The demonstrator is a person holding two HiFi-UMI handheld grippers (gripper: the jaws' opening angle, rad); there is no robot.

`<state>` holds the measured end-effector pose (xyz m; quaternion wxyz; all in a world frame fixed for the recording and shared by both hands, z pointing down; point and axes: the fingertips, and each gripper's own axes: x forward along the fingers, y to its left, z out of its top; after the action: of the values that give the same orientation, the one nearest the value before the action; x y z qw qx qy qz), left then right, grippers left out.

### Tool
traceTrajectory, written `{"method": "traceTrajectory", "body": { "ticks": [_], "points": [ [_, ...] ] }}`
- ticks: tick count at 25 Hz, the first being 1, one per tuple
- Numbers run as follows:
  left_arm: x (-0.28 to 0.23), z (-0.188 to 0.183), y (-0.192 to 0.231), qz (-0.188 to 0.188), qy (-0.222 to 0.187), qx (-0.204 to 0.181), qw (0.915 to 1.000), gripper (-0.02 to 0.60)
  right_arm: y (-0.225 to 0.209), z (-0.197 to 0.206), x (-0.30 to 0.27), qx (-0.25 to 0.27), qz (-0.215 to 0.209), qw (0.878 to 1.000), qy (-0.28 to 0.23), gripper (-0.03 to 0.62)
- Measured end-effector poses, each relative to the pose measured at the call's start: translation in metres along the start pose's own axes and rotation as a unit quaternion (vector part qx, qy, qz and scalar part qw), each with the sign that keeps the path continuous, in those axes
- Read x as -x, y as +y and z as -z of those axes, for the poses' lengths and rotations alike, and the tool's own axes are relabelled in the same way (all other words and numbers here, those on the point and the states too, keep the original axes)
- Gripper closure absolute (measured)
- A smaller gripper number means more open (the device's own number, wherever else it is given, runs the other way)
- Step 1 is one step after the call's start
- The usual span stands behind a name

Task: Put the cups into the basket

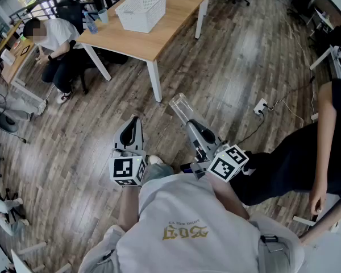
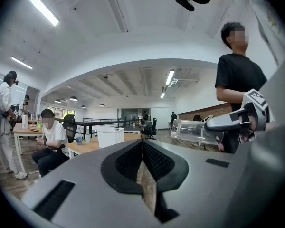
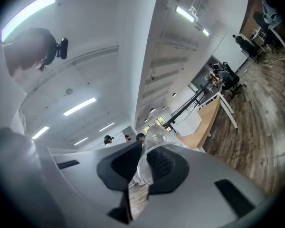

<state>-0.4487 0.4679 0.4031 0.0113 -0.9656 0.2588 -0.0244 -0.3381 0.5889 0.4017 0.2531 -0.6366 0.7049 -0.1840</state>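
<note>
A white slatted basket (image 1: 141,10) stands on a wooden table (image 1: 176,16) far ahead, with small cups (image 1: 103,16) near the table's left end. My right gripper (image 1: 188,120) is shut on a clear plastic cup (image 1: 180,106), which sticks out forward over the floor; the same cup (image 3: 157,137) shows pinched between the jaws in the right gripper view. My left gripper (image 1: 131,131) is shut with nothing in it, its black pads meeting in the left gripper view. From the left gripper view the cup (image 2: 190,129) and basket (image 2: 110,137) both show.
A seated person (image 1: 54,41) is at the table's left end, beside another desk (image 1: 14,50). A second person in black (image 1: 307,152) stands close at my right. A power strip and cable (image 1: 261,106) lie on the wooden floor ahead.
</note>
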Motion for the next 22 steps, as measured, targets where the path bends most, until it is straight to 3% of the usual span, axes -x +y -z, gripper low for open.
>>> {"method": "traceTrajectory", "body": {
  "ticks": [22],
  "points": [
    [-0.007,-0.004,-0.015,0.014,-0.006,-0.003,0.9999,0.577,-0.005,-0.009,0.01,0.003,0.003,1.0,-0.014,0.556]
  ]
}}
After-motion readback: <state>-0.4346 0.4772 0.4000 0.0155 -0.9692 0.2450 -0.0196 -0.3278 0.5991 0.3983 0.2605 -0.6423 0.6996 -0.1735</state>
